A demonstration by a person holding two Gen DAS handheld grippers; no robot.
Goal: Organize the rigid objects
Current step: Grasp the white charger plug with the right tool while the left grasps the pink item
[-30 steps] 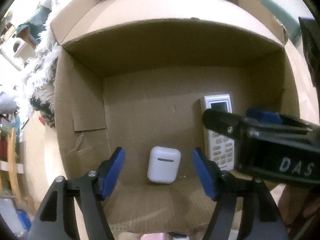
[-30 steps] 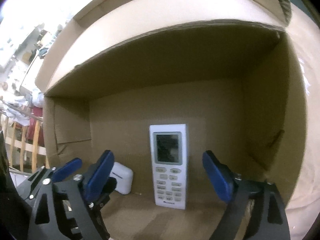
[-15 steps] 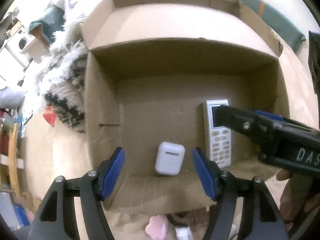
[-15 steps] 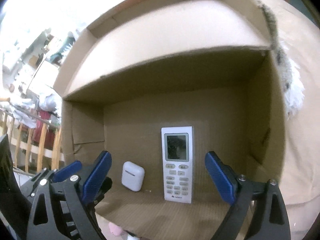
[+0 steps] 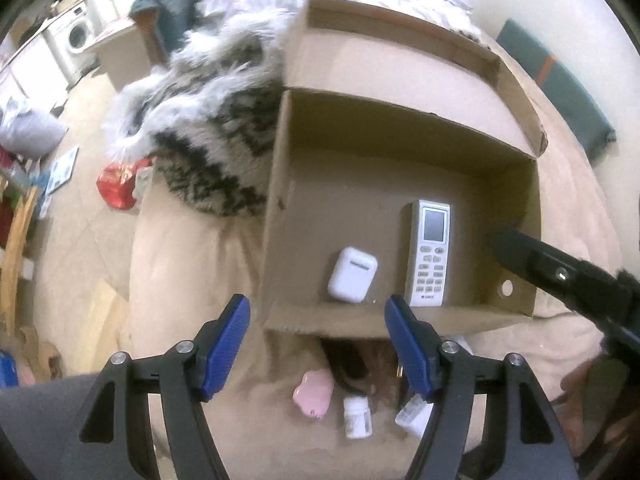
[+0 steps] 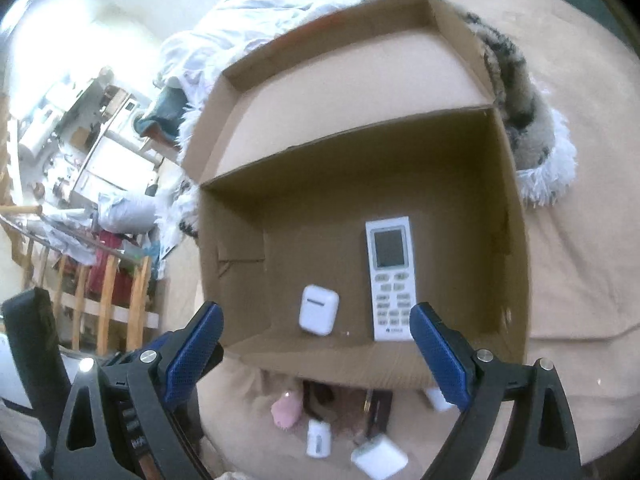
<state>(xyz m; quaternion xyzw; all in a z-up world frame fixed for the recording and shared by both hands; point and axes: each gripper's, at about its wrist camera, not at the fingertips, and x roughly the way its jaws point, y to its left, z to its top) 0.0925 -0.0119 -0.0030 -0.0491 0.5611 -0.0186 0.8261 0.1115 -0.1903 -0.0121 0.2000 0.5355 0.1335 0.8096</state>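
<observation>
On the left, the left gripper (image 5: 318,344) is being held above the near edge of the cardboard box (image 5: 276,200), with its jaws wide apart and nothing in them. Inside the box, a white earbud case (image 5: 352,275) is lying flat, and a white remote (image 5: 429,254) is lying just beside it, to its right. Below the box, on the tan blanket (image 5: 180,264), a pink thing (image 5: 313,393), a small white bottle (image 5: 357,416) and a white block (image 6: 380,458) are waiting to be picked up. On the right, the right gripper (image 6: 316,354) is also being held open and empty. A new pick is probably being started. Next, one gripper needs to be lowered over a loose thing and closed on it.
</observation>
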